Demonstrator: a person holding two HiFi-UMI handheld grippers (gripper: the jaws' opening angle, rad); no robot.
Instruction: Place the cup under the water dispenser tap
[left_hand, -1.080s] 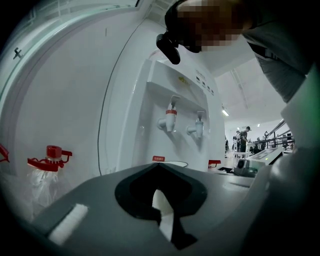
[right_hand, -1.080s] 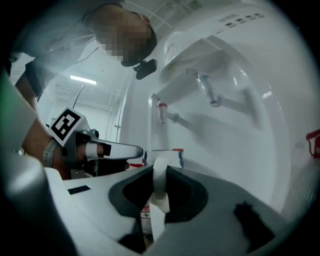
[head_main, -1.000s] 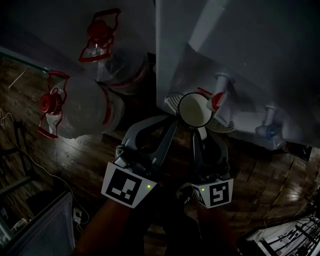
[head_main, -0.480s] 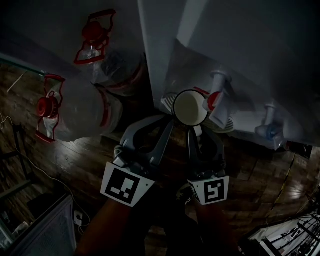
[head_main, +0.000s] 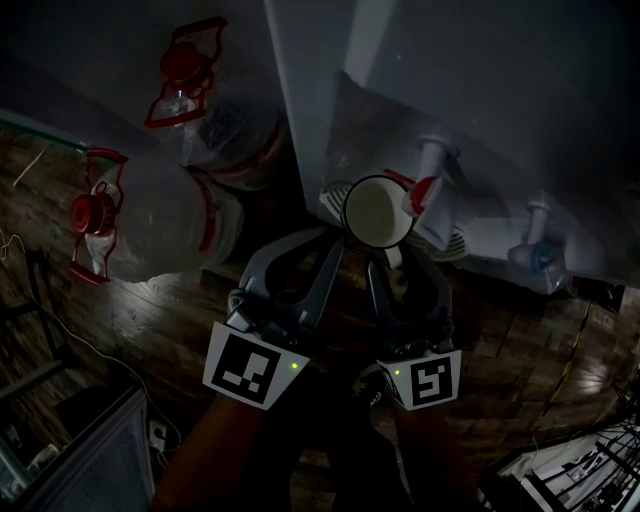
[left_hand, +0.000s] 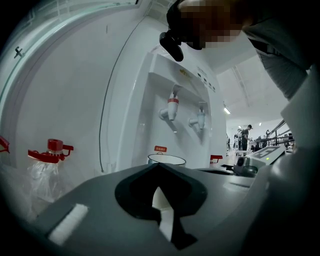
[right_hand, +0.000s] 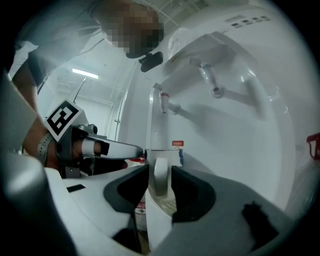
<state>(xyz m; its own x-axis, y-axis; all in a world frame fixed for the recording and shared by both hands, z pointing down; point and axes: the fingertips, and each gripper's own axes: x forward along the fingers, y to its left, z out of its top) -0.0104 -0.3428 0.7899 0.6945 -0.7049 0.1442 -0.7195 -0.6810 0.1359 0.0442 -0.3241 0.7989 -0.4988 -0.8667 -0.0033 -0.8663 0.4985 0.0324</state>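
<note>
A white cup (head_main: 375, 212) stands on the drip tray (head_main: 450, 243) of the white water dispenser (head_main: 500, 90), right beneath the red tap (head_main: 420, 192). My right gripper (head_main: 392, 262) is just behind the cup. Its jaws are opening, and the cup's handle (right_hand: 160, 177) sits between them with a slim gap on each side. My left gripper (head_main: 335, 245) is shut, its tips close to the cup's near left side and holding nothing. In the left gripper view the cup's rim (left_hand: 166, 160) shows just past the closed tips (left_hand: 158, 166).
A blue tap (head_main: 535, 255) sits to the right of the red one. Two large water bottles (head_main: 150, 215) (head_main: 215, 120) with red caps lie left of the dispenser. Cables run over the wooden floor (head_main: 120, 320), and a metal rack (head_main: 570, 480) is at lower right.
My right gripper's jaws have spread apart and come off the cup's handle. The cup stays on the tray under the red tap. My left gripper has barely moved.
</note>
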